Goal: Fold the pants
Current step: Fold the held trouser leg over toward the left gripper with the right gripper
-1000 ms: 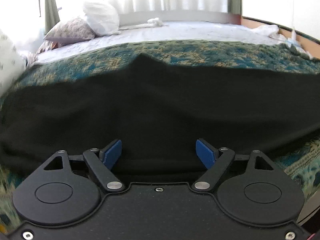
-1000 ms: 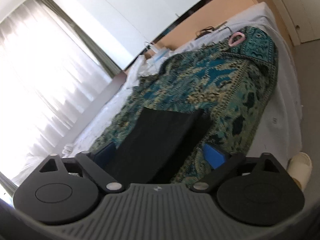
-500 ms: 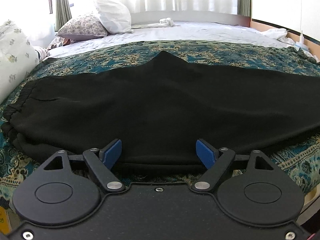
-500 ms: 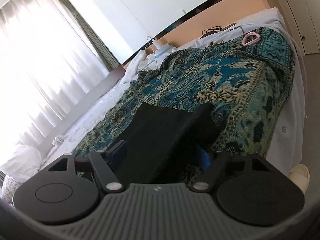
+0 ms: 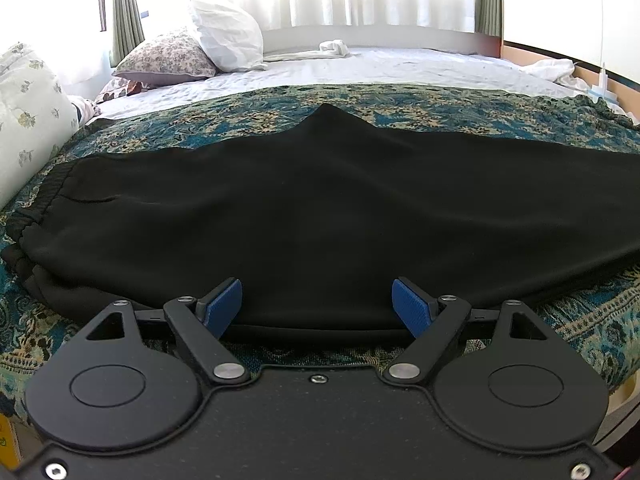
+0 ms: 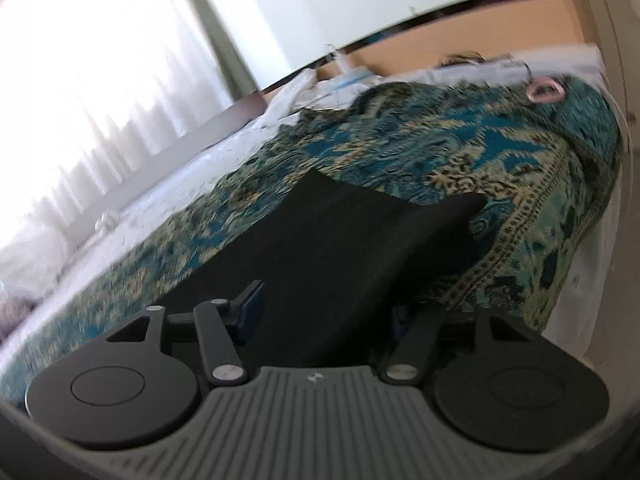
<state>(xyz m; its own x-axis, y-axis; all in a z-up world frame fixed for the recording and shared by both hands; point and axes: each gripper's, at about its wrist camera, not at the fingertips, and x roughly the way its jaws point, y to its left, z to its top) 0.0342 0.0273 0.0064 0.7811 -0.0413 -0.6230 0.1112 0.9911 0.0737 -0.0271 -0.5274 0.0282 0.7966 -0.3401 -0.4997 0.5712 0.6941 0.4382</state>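
1. Far left of the left wrist view: floral pillow, with a patterned pillow and a white pillow further in along the upper left.
2. Across the middle of that view: black pants lying flat on a teal patterned bedspread, waistband at the left edge, near hem along the bottom of the cloth.
3. Lower centre: left gripper spread wide, blue pads either side of the near edge of the pants, not pressing on the cloth.
4. Upper left of the right wrist view: bright curtains; white sheet below them.
5. Centre: pants running up from the gripper over the bedspread, picture blurred.
6. Lower centre: right gripper closing, pants cloth between the jaws; right pad hidden in the dark fabric, so contact cannot be told.
7. Upper right: pink ring-shaped thing on the bedspread.
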